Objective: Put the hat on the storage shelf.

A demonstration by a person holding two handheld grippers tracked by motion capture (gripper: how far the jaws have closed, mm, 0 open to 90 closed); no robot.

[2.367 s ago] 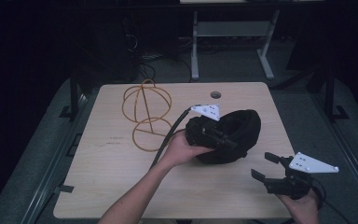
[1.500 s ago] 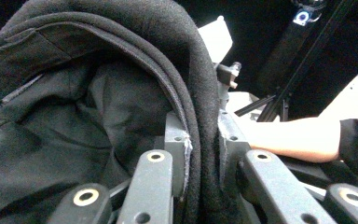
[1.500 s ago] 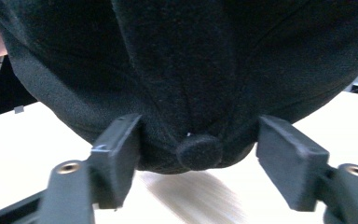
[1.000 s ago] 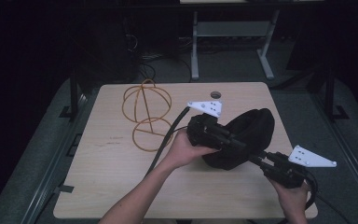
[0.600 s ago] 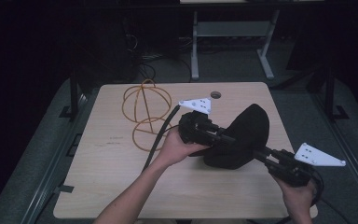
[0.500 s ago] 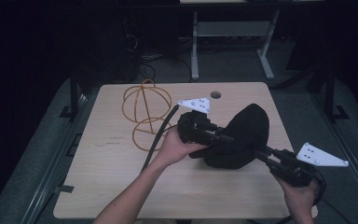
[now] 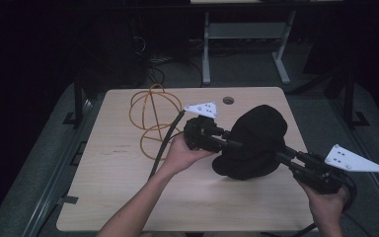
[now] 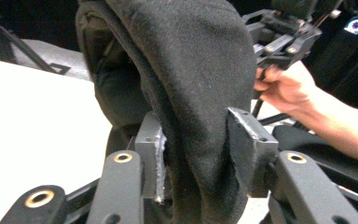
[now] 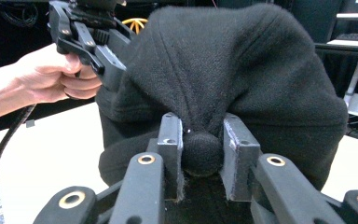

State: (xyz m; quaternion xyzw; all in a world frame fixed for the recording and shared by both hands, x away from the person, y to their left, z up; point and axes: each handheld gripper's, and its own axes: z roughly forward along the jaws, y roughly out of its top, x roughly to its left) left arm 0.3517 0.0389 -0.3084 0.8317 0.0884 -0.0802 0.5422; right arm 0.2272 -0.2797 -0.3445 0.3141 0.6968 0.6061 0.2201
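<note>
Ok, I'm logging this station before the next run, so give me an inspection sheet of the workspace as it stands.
Surface: light wooden table, round hole near the far edge.
Job's things: black knit hat, pinched at two sides.
Clutter: orange cord looped at the far left.
Grippers: left gripper shut on the hat's edge; right gripper shut on a bunched fold.
Cables: black cable trails from the left gripper.
Surroundings: dark floor, grey metal stand behind.

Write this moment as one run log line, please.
left claw: shut on black hat | right claw: shut on black hat | hat lifted between them | orange cable: on table
</note>
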